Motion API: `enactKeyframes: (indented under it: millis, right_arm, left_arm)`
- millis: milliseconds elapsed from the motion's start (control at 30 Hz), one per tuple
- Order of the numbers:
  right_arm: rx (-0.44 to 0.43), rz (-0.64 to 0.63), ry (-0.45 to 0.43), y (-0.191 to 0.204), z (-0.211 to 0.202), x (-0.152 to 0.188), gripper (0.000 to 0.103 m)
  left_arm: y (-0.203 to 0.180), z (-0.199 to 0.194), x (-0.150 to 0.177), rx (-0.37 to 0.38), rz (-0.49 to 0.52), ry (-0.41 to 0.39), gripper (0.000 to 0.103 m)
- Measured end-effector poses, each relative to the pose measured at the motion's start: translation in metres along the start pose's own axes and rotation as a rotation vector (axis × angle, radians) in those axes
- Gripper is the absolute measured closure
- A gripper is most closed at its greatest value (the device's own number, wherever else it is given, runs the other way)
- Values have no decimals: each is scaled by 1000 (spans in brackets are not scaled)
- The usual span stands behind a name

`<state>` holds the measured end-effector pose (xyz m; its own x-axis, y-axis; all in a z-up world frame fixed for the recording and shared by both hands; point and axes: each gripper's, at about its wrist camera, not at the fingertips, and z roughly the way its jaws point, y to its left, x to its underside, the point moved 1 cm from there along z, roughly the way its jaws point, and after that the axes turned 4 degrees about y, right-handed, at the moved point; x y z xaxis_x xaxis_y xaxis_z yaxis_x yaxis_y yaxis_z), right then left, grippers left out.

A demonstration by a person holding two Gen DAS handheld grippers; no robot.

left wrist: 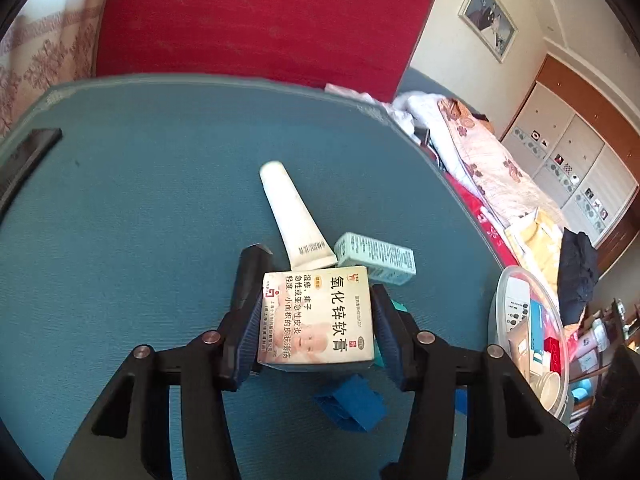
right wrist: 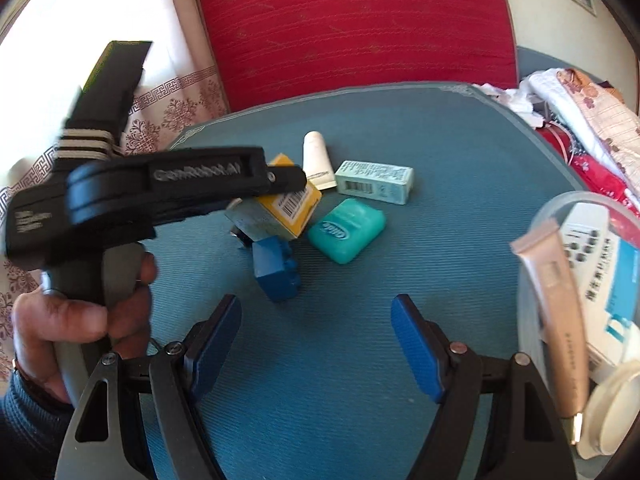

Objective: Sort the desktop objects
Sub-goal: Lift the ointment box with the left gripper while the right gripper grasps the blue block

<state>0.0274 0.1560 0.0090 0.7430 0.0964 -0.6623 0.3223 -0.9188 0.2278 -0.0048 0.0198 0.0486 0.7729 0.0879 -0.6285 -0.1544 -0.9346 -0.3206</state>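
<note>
My left gripper is shut on a cream ointment box with red print, its blue pads pressing both sides. The right wrist view shows that box from its yellow end, tilted above the blue mat in the left gripper, which a hand holds. A white tube, a pale green carton and a teal floss case lie just beyond. My right gripper stands open and empty over bare mat, short of the floss case.
A blue block lies on the mat under the held box. A clear plastic bowl at the right edge holds a remote, a tube and cartons. A black flat device lies far left. A red cushion backs the table.
</note>
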Motion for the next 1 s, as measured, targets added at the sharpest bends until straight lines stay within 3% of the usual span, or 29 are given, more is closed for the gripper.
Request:
enactKeyframes:
  millis: [133,467,800,1000]
  right_arm:
    - [11,36,-3,2,5,-3,27]
    - [10,-10,26,20,30,-19,39]
    - [-2,10,59,17,47,-27,72]
    - [2,-6,42,19,35,-25,73]
  left_arm:
    - [2,-11,1,-32,12,-33,48]
    - [23,-30,1,-85,-52,-84,48]
    - [32,-26,2,-109,-71,-66,48]
    - [27,-20,4,-112,-53,-52,48]
